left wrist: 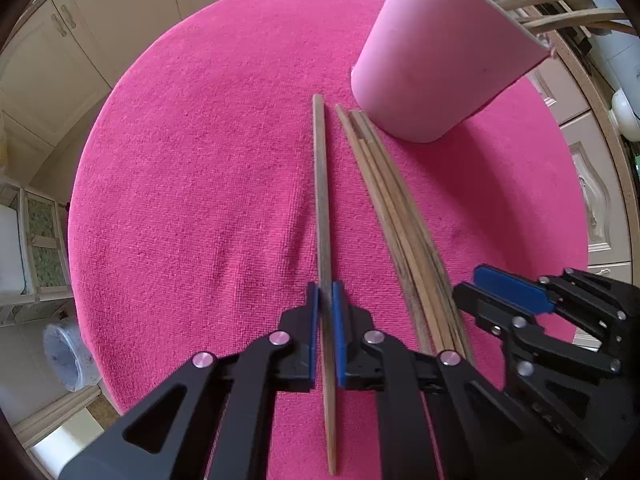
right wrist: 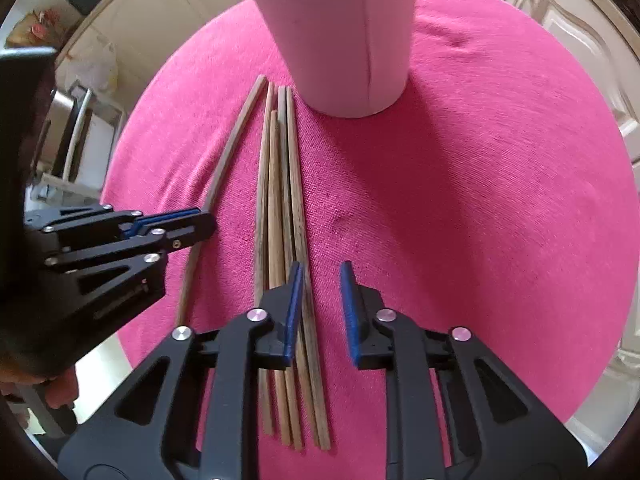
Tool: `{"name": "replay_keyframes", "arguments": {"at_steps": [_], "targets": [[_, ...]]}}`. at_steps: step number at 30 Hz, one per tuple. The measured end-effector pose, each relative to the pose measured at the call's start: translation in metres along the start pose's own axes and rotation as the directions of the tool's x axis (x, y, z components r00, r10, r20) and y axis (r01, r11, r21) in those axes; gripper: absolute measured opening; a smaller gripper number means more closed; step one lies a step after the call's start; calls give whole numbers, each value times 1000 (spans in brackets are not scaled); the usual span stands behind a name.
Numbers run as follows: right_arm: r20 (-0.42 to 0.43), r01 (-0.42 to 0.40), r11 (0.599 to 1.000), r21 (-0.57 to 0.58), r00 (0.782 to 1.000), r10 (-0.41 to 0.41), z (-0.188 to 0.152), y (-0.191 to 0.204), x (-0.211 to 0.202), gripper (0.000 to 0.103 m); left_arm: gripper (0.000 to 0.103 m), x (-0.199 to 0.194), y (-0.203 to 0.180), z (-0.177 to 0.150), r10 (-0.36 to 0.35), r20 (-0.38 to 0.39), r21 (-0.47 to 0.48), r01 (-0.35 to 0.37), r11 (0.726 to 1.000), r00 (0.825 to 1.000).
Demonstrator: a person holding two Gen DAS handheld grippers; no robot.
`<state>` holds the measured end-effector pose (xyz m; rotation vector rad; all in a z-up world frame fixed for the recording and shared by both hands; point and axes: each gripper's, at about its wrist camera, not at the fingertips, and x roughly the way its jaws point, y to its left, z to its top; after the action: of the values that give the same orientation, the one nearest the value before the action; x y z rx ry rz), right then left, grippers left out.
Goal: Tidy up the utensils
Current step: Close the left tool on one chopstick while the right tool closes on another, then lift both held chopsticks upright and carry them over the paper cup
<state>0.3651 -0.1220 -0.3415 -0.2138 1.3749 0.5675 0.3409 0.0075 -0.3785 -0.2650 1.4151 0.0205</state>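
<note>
One long brown wooden chopstick (left wrist: 323, 216) lies flat, alone, just left of a bundle of four similar wooden chopsticks (left wrist: 404, 216). The far ends of the bundle almost reach the upright pale pink paper cup (left wrist: 440, 52), which holds more chopsticks (left wrist: 560, 12).

left tool (left wrist: 326, 304): pointing down, clamped | right tool (right wrist: 320, 280): down, parted

Matt wooden chopsticks (left wrist: 325, 216) on rough pink cloth (left wrist: 200, 200)
</note>
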Motion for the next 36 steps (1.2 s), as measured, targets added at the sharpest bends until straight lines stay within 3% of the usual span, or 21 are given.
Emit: {"name": "replay_keyframes", "arguments": {"at_steps": [7, 14, 19, 27, 36], "targets": [[-55, 7, 998, -56, 998, -10, 11, 10, 8, 17, 7, -4, 7, 4, -5, -15, -22, 5, 1000, 1000], [-112, 69, 991, -114, 990, -82, 32, 29, 15, 17, 7, 2, -4, 16, 9, -33, -14, -9, 1000, 999], [-131, 62, 992, -111, 988, -76, 41, 31, 23, 6, 7, 1, -3, 19, -5, -30, -36, 4, 999, 1000], [-94, 14, 998, -53, 995, -19, 26, 15, 8, 6, 6, -11, 11, 12, -13, -12, -56, 12, 998, 1000], [-3, -42, 999, -15, 999, 42, 16, 11, -26, 6, 6, -43, 9, 6, -59, 89, -36, 62, 997, 994]]}}
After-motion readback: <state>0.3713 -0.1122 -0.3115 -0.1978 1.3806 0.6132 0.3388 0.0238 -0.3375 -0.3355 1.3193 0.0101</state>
